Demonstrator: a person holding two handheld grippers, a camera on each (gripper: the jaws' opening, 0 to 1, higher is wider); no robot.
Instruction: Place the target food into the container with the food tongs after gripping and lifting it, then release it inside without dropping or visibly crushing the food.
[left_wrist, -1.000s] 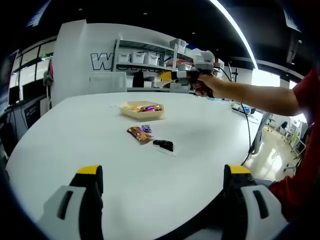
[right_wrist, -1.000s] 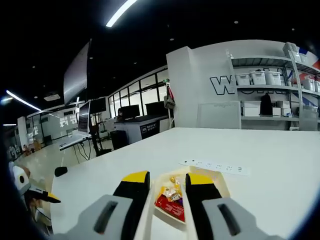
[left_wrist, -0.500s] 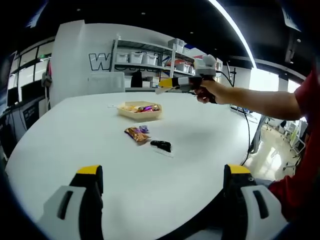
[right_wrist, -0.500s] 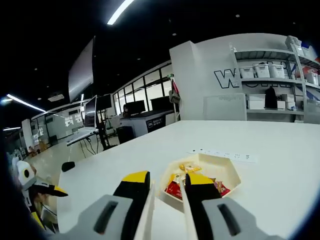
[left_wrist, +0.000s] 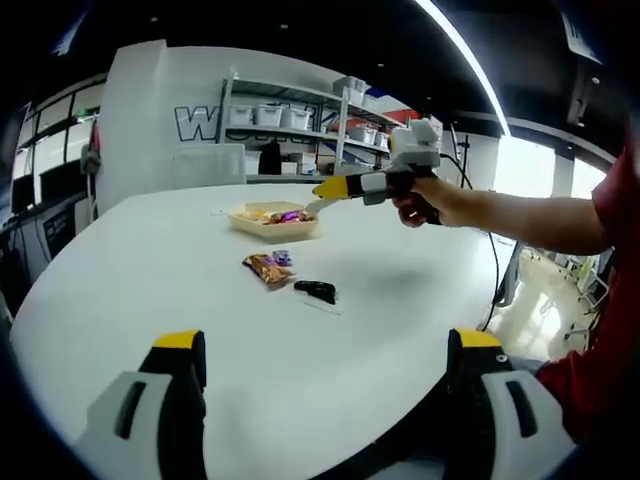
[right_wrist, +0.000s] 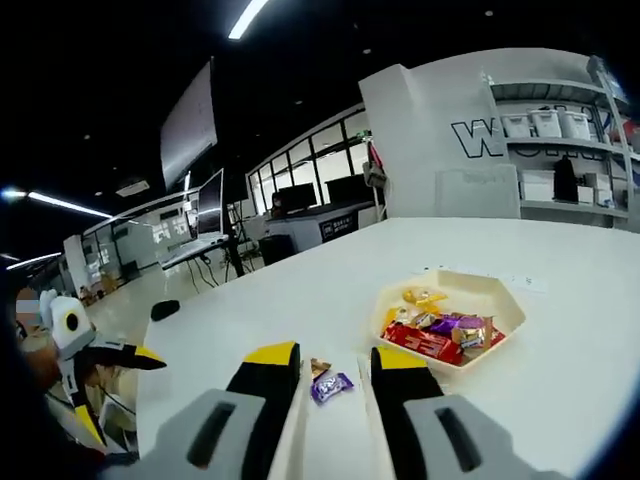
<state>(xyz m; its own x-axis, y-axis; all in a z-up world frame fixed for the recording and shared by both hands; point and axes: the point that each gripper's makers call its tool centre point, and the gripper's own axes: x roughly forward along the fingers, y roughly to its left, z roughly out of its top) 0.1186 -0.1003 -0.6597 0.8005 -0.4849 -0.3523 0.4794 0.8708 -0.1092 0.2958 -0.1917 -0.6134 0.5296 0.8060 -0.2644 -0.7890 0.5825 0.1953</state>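
- While a second ago the right gripper (right_wrist: 335, 352) pointed over the container (right_wrist: 505, 303), it has since drawn back toward the near side and now lines up on the loose snack packets (right_wrist: 328, 383).
- That suggests a fresh pick is being set up; nothing is lifted yet.
- Its jaws sit close together, pinching the food tongs (left_wrist: 318, 202), whose pale arms look empty.
- The packets, brown and purple foil, lie flat on the white table (left_wrist: 150, 280), just near of the container, with a small black item (left_wrist: 315, 291) to their right.
- The left gripper (left_wrist: 325, 350) hangs over the near edge, jaws wide apart and empty.
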